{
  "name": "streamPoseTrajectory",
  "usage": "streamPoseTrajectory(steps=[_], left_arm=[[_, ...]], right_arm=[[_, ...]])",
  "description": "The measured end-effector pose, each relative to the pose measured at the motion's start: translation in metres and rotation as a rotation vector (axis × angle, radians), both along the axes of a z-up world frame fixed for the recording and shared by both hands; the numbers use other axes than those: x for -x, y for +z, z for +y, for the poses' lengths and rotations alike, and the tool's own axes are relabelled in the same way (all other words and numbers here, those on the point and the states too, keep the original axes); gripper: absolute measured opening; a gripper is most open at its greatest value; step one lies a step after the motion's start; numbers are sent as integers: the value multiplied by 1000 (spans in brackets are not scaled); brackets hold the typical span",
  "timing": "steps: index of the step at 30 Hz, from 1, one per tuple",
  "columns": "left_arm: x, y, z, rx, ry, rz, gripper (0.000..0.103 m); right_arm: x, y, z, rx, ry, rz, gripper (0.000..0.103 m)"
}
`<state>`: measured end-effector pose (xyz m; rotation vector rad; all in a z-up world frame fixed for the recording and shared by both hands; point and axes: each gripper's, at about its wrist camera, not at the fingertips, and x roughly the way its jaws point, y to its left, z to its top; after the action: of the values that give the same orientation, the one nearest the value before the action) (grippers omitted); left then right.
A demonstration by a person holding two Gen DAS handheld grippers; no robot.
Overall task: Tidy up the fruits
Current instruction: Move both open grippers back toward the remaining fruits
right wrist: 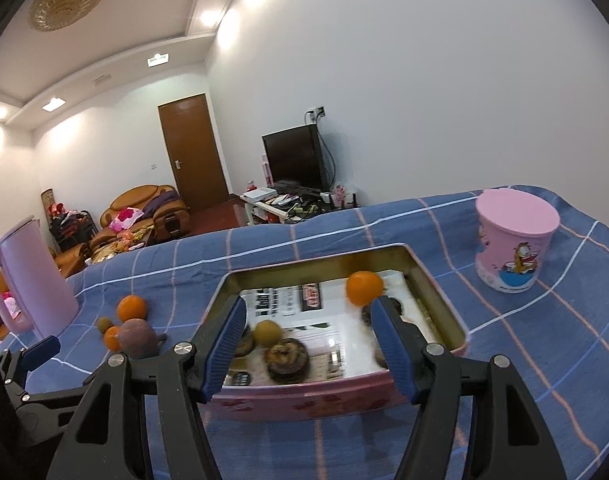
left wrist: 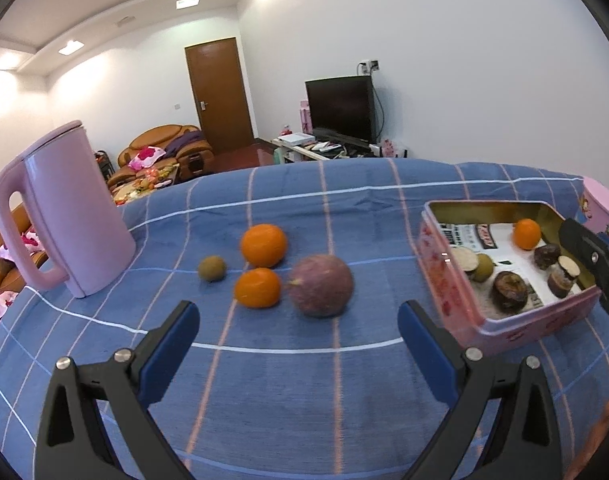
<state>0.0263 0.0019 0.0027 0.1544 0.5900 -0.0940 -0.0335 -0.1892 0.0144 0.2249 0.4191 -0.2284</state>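
Sorting looks roughly half done, judging by the split between cloth and tin.

Left on the blue checked tablecloth (left wrist: pixel 304 392): 4 loose fruits in a cluster. A larger orange (left wrist: pixel 263 245), a smaller orange (left wrist: pixel 258 287) just in front of it, a small green-brown fruit (left wrist: pixel 211 268) to their left, and a purple passion fruit (left wrist: pixel 321 290) beside the smaller orange. All sit between the pink kettle (left wrist: pixel 64 212) and the tin, well apart from the tin.

Pink tin (left wrist: pixel 516 320): open, no lid on it, printed paper lining the floor. Inside: 1 small orange (right wrist: pixel 364 288) near the far right, 1 yellow-green round fruit (right wrist: pixel 267 332), and several dark brown shrivelled pieces, at least 1 cut one (right wrist: pixel 286 360) at the front. Exact count of dark pieces is unclear, since the right claw's fingers cover some.

Pink cartoon tub (right wrist: pixel 514 240) stands to the right of the tin with its lid on; contents hidden.

Left gripper (left wrist: pixel 298 318): jaws spread, empty, aimed at the loose cluster, nothing touching the pads.

Right gripper (right wrist: pixel 308 336): jaws apart, nothing between the pads, hovering over the near edge of the tin.

Remaining, as I read it: 4 fruits to move into the tin.
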Motion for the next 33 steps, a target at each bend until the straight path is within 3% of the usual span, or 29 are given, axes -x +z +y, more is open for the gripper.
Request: streamPoseTrajectory(steps=[23,26,33], left_arm=[[-32,-3,77,-26,82,3,102],[-39,-3,90,-47,128,3,102],[-60,-11,129,-7,251,68,102]], right_arm=[[-37,-5,77,2,134,31,67],[-42,-6,86,11,162,41,67],[-67,-13,111,34,246,117,67]])
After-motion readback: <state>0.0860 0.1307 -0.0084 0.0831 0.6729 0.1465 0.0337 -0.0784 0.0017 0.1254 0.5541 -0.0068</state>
